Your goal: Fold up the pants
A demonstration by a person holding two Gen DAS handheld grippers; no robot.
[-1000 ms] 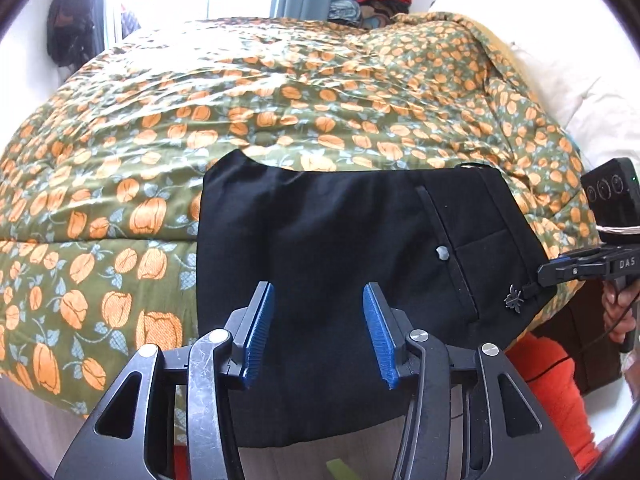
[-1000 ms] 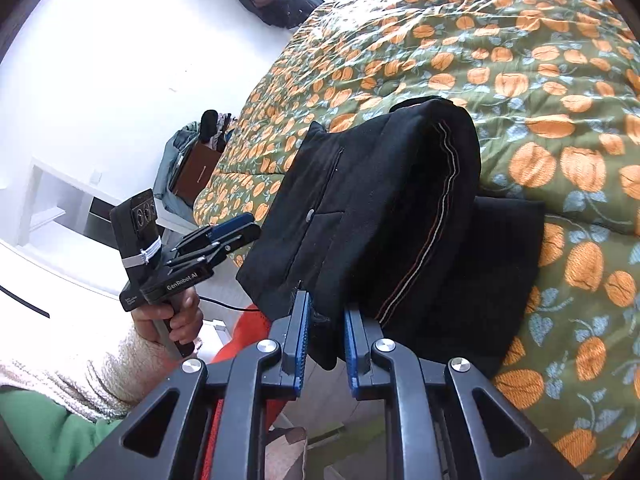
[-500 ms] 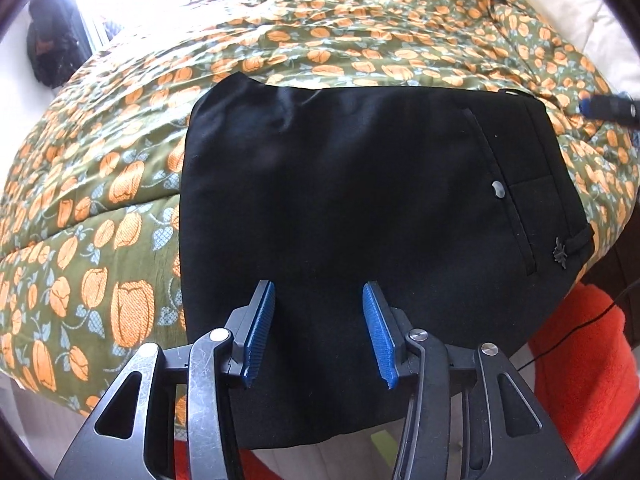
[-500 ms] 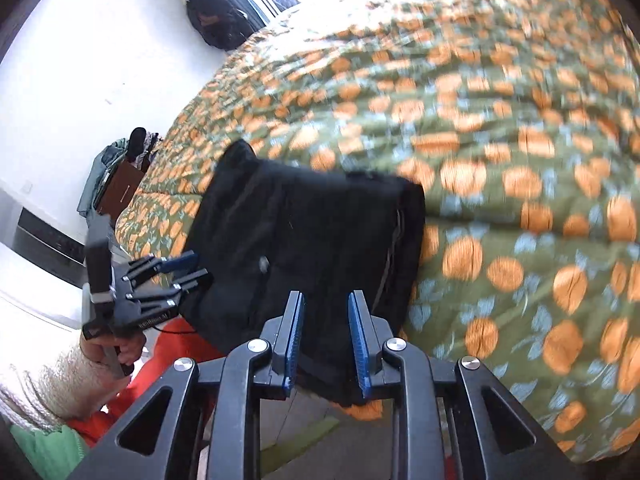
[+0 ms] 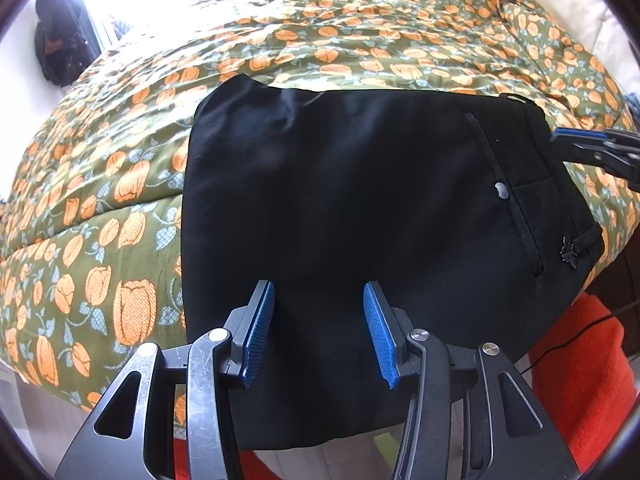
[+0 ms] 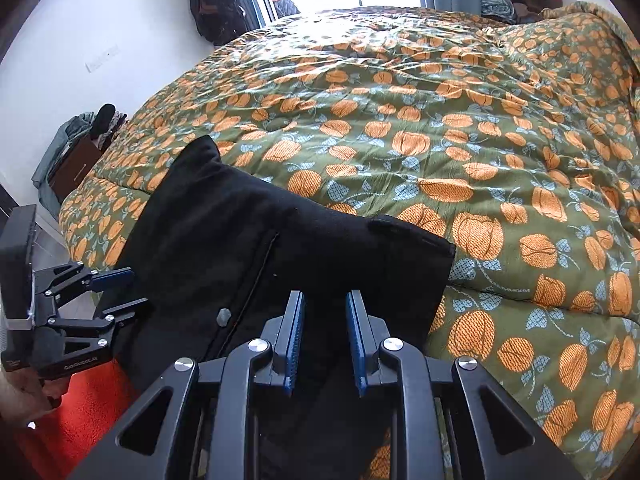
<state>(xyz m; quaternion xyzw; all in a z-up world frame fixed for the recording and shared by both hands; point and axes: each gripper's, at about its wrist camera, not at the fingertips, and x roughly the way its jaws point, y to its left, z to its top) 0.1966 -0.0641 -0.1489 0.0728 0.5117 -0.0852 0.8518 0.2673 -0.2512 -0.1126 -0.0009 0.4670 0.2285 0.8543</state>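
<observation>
Black pants (image 5: 360, 208) lie folded flat on the near edge of the bed, back pocket and button on the right, their lower edge hanging over the side. My left gripper (image 5: 318, 322) hovers just over their near part, open, its blue pads clear of the cloth. From the right wrist view, the pants (image 6: 248, 240) show as a thick folded stack. My right gripper (image 6: 325, 340) hangs above the waistband end, jaws a narrow gap apart with nothing pinched. The left gripper (image 6: 128, 290) shows at the left edge there, and the right gripper's tip (image 5: 592, 148) at the right edge of the left wrist view.
A green quilt with orange tulips (image 6: 440, 120) covers the whole bed. A red rug (image 5: 580, 380) with a thin black cable lies on the floor beside it. A dark bag (image 6: 216, 0) hangs by the window; a hand (image 6: 16, 392) holds the left gripper.
The right gripper let go of the fold it was pinching, and the raised layer now lies flat. It swung up toward the bed. The left gripper dropped closer to the pants.
</observation>
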